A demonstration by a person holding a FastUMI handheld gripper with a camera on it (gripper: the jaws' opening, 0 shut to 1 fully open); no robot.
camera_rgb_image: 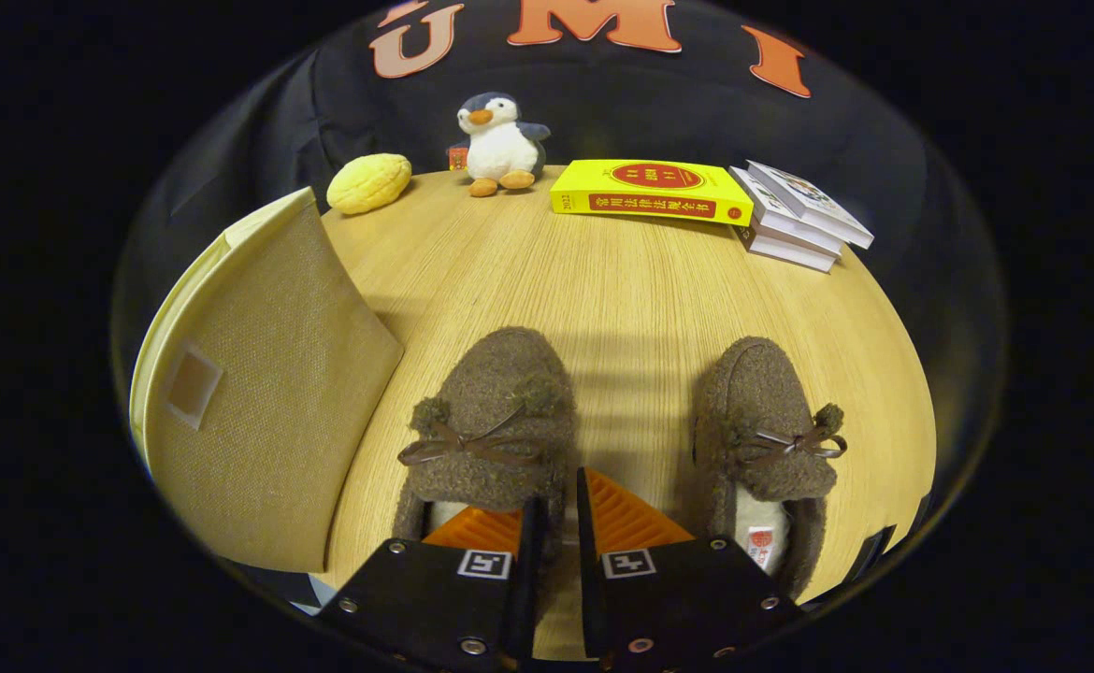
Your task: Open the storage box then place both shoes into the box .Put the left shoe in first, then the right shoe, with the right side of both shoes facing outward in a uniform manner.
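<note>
From the camera riding on your tongs (554, 523), you look down across a round wooden counter (631, 290). The two fingers sit close together, with only a narrow gap between them, and they pinch the right-hand rim of the left shoe (489, 430) at its heel opening, so the tongs are clamped on that shoe. One finger reaches inside the opening over the pale lining; the other lies outside along the shoe's side.

The left shoe is a brown fuzzy slipper with a thin dark bow and small pompoms, toe pointing away from you. The right shoe (771, 449), a matching slipper, rests on the counter to the right of the fingers, apart from the first, its toe also pointing away and its pale lining showing at the heel.

To the left of the left shoe stands the storage box (257, 393), a tan fabric box with a pale rim; its woven panel faces you, tilted.

Beyond the shoes, at the far side of the counter, you see a yellow lumpy bun (369, 183), a plush penguin (500, 142), a thick yellow book (650, 191) and a small stack of white books (798, 217).
</note>
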